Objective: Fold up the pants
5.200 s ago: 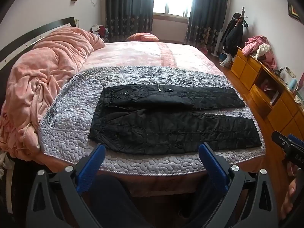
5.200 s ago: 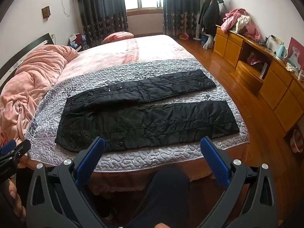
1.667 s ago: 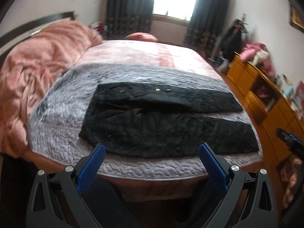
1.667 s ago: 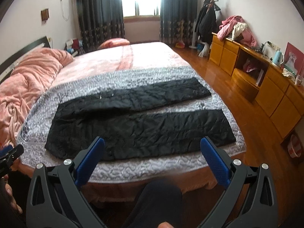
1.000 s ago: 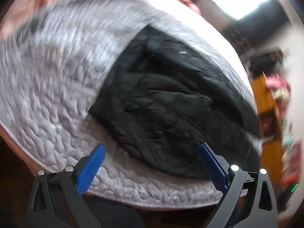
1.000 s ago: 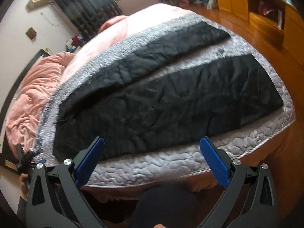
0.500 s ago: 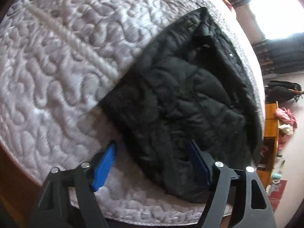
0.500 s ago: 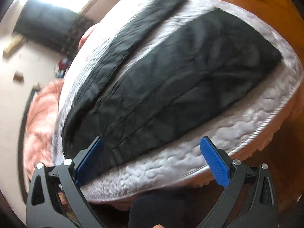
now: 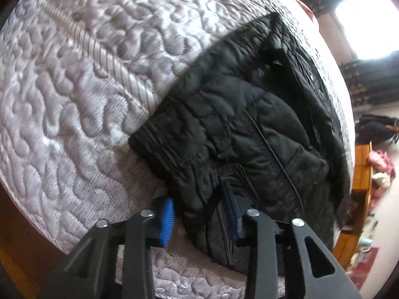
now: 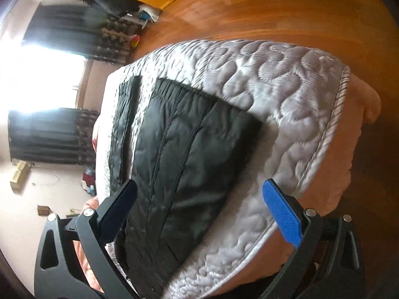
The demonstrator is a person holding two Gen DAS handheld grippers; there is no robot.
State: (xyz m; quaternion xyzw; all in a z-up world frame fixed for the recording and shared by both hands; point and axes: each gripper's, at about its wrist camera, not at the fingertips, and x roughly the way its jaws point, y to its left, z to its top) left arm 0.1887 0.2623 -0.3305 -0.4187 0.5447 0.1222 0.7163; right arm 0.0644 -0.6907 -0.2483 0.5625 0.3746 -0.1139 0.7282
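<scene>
Black quilted pants (image 9: 249,129) lie flat on a grey quilted bedspread (image 9: 74,99). My left gripper (image 9: 199,214) sits at the waist corner nearest the bed's edge, its blue pads narrowed around a fold of waistband fabric. In the right wrist view the near pant leg (image 10: 189,154) runs away from me, its hem toward the bed's corner. My right gripper (image 10: 199,209) is open, tilted sideways, with the leg's near edge between its fingers. The far leg (image 10: 122,124) lies beside it.
The bedspread's corded edge (image 10: 324,144) and the bed corner lie to the right of the leg hem. Wooden floor (image 10: 274,12) lies beyond. Orange cabinets (image 9: 361,164) and dark curtains (image 10: 49,134) stand further off.
Both grippers have dropped from a standing view down to the bed. The left one has closed in on the waist corner; the right one has rolled sideways over the leg end, still wide open.
</scene>
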